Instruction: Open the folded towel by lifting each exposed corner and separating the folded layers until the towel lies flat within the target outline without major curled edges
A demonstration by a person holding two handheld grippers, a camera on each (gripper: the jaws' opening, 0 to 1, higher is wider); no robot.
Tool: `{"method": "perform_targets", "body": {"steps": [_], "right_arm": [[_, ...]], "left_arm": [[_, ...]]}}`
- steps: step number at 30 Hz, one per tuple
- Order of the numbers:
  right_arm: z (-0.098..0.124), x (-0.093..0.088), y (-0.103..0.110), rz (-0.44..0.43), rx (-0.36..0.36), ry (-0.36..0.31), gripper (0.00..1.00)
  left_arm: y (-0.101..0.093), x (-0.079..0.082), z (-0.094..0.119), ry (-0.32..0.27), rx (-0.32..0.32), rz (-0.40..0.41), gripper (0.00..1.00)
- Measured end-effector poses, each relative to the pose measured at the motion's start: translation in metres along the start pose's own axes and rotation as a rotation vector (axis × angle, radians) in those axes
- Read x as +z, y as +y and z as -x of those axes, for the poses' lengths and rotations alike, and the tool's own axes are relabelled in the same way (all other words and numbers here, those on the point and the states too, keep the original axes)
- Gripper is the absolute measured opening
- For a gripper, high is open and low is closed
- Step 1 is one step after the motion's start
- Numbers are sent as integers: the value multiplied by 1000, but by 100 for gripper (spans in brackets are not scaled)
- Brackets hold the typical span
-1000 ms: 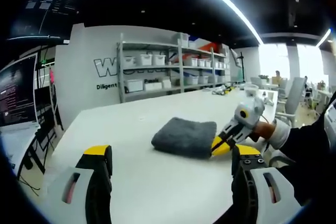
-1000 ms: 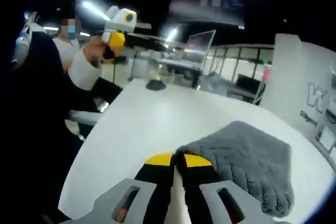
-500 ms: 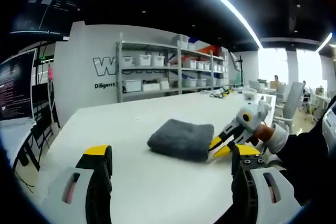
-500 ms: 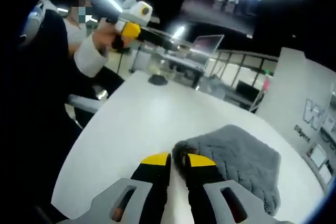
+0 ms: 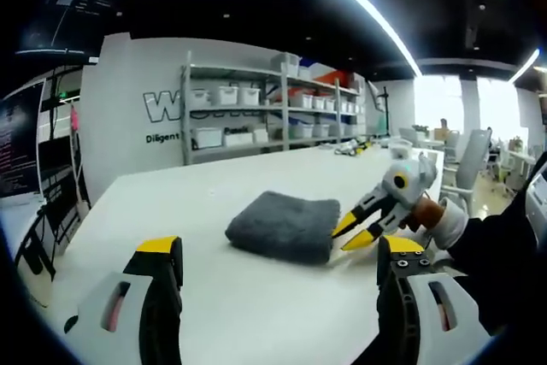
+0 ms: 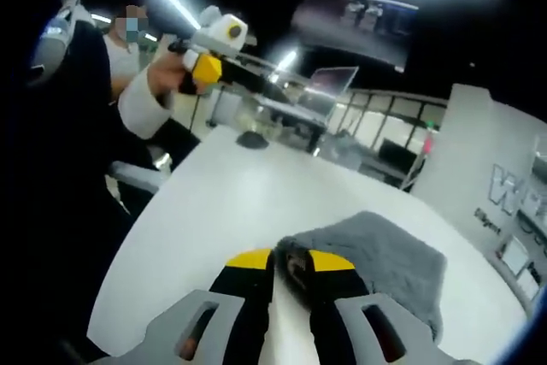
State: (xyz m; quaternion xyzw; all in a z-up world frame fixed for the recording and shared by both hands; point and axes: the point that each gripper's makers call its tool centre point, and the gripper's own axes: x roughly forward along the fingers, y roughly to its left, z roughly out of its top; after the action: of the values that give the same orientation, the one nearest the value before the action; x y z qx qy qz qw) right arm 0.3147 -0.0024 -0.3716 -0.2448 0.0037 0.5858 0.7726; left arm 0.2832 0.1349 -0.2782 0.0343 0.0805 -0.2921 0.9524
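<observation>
A folded grey towel (image 5: 278, 226) lies on the white table (image 5: 171, 203). My left gripper (image 5: 280, 250) is held well back from it and above the table, jaws wide open and holding nothing. My right gripper (image 5: 359, 230) comes in from the right at the towel's near right edge, yellow tips apart. In the right gripper view its jaws (image 6: 291, 262) stand open, and the near corner of the towel (image 6: 376, 258) sits in the gap between them. The left gripper (image 6: 205, 59) shows up high at the left, in a person's hand.
Shelves with white bins (image 5: 248, 113) line the far wall. A monitor (image 5: 17, 147) stands off the table's left side. A small dark object (image 6: 253, 138) lies at the table's far end. The person's dark sleeve (image 6: 60, 168) sits along the table's left edge.
My right gripper's jaws went from shut to open at the towel's corner. The left gripper view has drifted, so the towel sits a little further left in it.
</observation>
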Motion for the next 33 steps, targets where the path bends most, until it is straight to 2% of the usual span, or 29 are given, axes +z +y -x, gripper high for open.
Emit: {"method": "perform_targets", "body": {"steps": [2,5,12,15,20,24,33], "right_arm": [[2,2,-3,-11,-6,-12,12],[6,9,-5,-44,-10,-55,13],[16,21,-15,-129,-24,-128,16],[21,23,-21,-143,-45,-127,17],[26,20,-28,-176,-73,-110,20],[28,16,-34,-183,-102,-93,22],[44,8,-53,-242,-170,-69,23]], "left_arm": [[-2,-1,-2,0,-5,2,93],[-4,3,-5,-23,-5,-2,87],[-11,1,-12,-27,-28,21,89],[-13,1,-15,-32,-34,26,88],[-16,8,-18,-79,-25,16,89],[-19,9,-19,-88,-39,32,88],[-25,15,-20,-122,-35,10,88]]}}
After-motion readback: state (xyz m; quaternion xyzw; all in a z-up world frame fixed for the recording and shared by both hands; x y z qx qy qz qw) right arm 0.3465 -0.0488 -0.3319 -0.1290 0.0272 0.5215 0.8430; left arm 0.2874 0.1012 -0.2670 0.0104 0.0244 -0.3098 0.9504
